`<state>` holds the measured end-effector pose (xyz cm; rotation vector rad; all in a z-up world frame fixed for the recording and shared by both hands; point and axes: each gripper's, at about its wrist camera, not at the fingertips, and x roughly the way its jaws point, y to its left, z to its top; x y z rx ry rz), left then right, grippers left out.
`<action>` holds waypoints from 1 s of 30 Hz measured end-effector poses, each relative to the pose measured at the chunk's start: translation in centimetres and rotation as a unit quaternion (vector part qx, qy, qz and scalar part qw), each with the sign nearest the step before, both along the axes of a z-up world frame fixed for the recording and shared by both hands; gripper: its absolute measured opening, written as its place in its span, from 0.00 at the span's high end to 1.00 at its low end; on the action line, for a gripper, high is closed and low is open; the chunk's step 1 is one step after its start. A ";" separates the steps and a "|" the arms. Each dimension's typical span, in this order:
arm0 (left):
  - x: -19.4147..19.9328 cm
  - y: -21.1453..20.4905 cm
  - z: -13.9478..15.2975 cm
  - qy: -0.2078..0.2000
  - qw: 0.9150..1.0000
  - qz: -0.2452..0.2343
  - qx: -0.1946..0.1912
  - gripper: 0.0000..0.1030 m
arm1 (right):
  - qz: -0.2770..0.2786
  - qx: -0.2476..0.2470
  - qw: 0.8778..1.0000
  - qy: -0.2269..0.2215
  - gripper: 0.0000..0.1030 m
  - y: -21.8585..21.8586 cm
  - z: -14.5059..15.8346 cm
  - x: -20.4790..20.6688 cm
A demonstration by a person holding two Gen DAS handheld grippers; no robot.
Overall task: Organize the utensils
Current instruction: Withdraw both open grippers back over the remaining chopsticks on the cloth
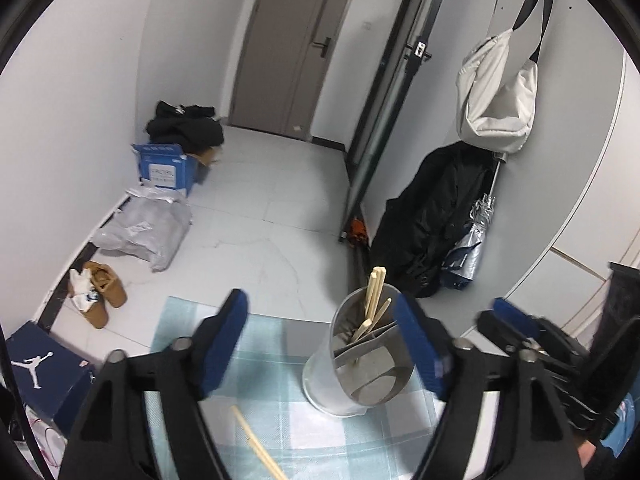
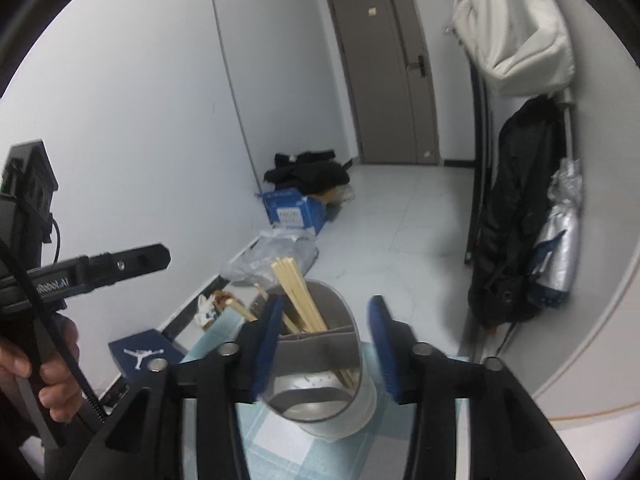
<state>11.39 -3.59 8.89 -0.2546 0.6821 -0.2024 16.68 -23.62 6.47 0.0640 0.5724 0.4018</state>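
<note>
A grey cylindrical utensil holder (image 1: 360, 364) with inner dividers stands on a teal checked cloth (image 1: 280, 412). Several pale wooden chopsticks (image 1: 375, 300) lean inside it. One loose chopstick (image 1: 256, 444) lies on the cloth, low between my left fingers. My left gripper (image 1: 324, 344) is open and holds nothing; the holder sits by its right finger. In the right wrist view my right gripper (image 2: 326, 344) is open, its blue pads either side of the holder (image 2: 320, 384) and the chopsticks (image 2: 296, 296), gripping neither. The left gripper (image 2: 140, 258) also shows there, held by a hand (image 2: 44, 364).
Beyond the cloth's far edge is white tiled floor (image 1: 260, 208). On the left lie a blue shoebox (image 1: 44, 372), tan shoes (image 1: 102, 292), a grey plastic bag (image 1: 148, 232) and a blue carton (image 1: 168, 168). A black coat (image 1: 432, 220) and a white bag (image 1: 496, 92) hang on the right.
</note>
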 end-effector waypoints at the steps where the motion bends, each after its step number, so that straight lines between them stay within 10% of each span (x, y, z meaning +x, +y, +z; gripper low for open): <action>1: -0.4 0.1 0.2 -0.006 1.000 0.004 0.002 0.21 | -0.004 0.002 1.000 -0.008 0.41 0.0 0.4 -0.6; 14: -5.9 1.2 1.6 -0.060 0.996 0.058 0.034 0.02 | -0.023 0.017 0.998 -0.054 0.16 1.3 2.8 -8.8; 30: -10.0 2.4 -1.8 -0.091 0.991 0.089 0.046 0.01 | -0.038 0.041 0.997 -0.062 0.08 2.2 0.2 -13.8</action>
